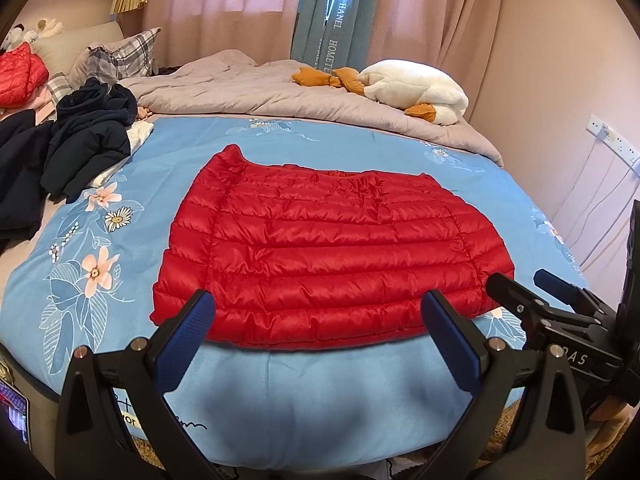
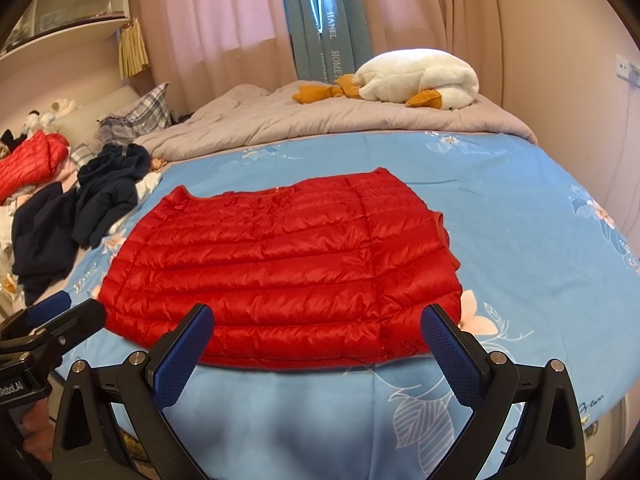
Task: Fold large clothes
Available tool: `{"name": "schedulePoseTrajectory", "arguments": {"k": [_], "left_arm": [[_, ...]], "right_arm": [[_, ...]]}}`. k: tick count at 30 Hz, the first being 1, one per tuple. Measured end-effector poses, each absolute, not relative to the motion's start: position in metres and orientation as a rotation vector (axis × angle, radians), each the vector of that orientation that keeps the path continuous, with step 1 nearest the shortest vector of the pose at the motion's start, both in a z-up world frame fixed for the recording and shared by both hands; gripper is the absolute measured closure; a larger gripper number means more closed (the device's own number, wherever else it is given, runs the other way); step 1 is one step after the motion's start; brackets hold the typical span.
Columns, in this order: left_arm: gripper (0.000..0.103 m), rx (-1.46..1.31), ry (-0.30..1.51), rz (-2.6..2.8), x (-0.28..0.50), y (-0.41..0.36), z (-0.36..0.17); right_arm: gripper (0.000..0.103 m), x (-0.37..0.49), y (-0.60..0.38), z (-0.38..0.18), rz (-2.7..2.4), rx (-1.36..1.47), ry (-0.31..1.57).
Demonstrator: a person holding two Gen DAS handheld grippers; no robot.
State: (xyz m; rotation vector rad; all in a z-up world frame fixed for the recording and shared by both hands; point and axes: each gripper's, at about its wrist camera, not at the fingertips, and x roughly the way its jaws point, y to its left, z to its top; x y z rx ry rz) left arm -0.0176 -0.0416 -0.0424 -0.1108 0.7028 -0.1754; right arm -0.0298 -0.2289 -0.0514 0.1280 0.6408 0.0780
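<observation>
A red quilted down jacket [image 1: 324, 256] lies flat and folded into a wide rectangle on the blue floral bedspread [image 1: 280, 392]; it also shows in the right wrist view [image 2: 288, 276]. My left gripper [image 1: 320, 336] is open and empty, just above the jacket's near hem. My right gripper [image 2: 320, 344] is open and empty, over the near hem too. The right gripper shows at the right edge of the left wrist view [image 1: 560, 312]; the left gripper shows at the left edge of the right wrist view [image 2: 48, 328].
A pile of dark navy clothes [image 1: 76, 148] and another red jacket [image 1: 20, 76] lie at the bed's left. A grey duvet [image 1: 280, 96], a plaid pillow [image 1: 120, 54] and a white plush goose [image 1: 416, 88] lie at the far side. Curtains hang behind.
</observation>
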Motion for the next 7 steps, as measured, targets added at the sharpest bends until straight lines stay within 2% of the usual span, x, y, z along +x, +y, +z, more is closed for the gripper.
{"name": "schedulePoseTrajectory", "arguments": {"k": [7], "left_arm": [[0.000,-0.105,0.701,-0.164,-0.0183,-0.0411,-0.0405]], "right_arm": [[0.001,-0.0291,-0.2277,-0.0513,0.086,0.122,0.643]]}}
